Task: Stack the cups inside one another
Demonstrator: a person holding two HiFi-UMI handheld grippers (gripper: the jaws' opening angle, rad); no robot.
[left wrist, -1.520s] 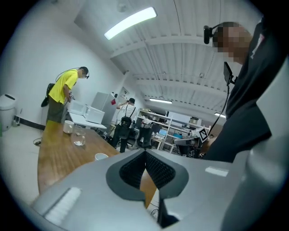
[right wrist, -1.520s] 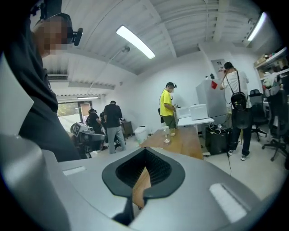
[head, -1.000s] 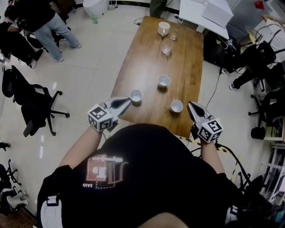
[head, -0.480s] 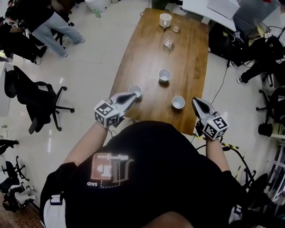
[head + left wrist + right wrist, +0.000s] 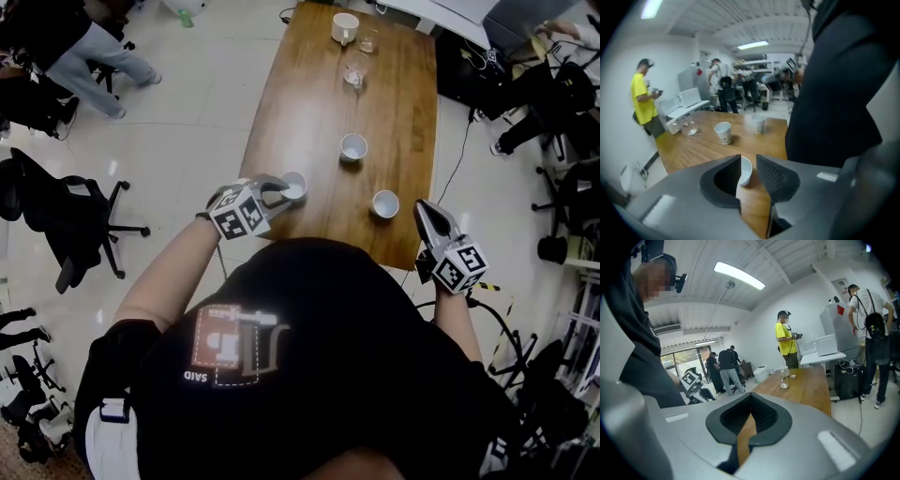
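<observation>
I judge this the first pickup: my left gripper (image 5: 748,161), jaws just opened partway, straddles the white cup (image 5: 295,185) left of frame centre without pinching it, so next I squeeze and lift; my right gripper (image 5: 425,206) sits closed at right

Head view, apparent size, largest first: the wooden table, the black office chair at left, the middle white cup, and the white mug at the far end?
1. wooden table
2. black office chair
3. white cup and white mug: they look alike here. The mug stands farther from the camera, so I won't rank them.
</observation>
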